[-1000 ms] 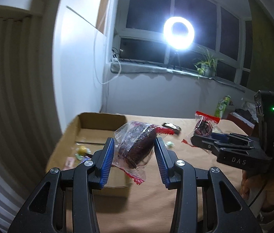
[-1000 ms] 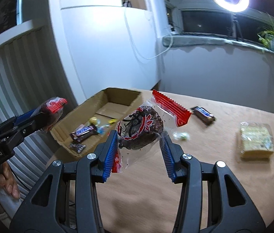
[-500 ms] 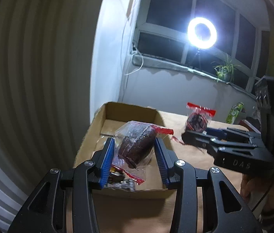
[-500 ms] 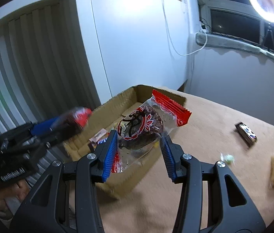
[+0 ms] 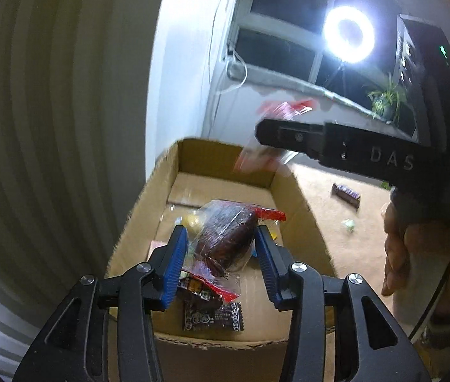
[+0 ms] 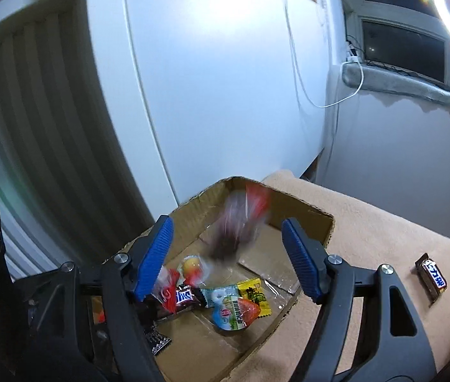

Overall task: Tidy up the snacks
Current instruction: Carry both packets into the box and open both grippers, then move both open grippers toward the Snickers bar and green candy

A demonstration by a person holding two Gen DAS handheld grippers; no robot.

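Grippers: two, left gripper (image 5: 221, 264), right gripper (image 6: 228, 262).
Cardboard box (image 6: 301, 205): one.
Dark cakes in clear red-edged wrappers: two, one (image 5: 228, 238) between left gripper's pads, one (image 6: 240, 226) blurred above box.
Chocolate bar on counter (image 6: 384, 222): one (image 6: 432, 281).
Small green wrapped sweet on counter: one (image 5: 348, 224).
Ring light: one (image 5: 349, 34).
Potted plant: one (image 5: 385, 98).
Loose snacks in box: several, exact count unclear.

Surface: table (image 6: 384, 222) wearing a tan cloth | resting on it: open cardboard box (image 6: 301, 203) sitting at the edge nearest the white wall; chocolate bar (image 6: 432, 281) lying well apart from the box; small green candy (image 5: 348, 225) lying near that bar
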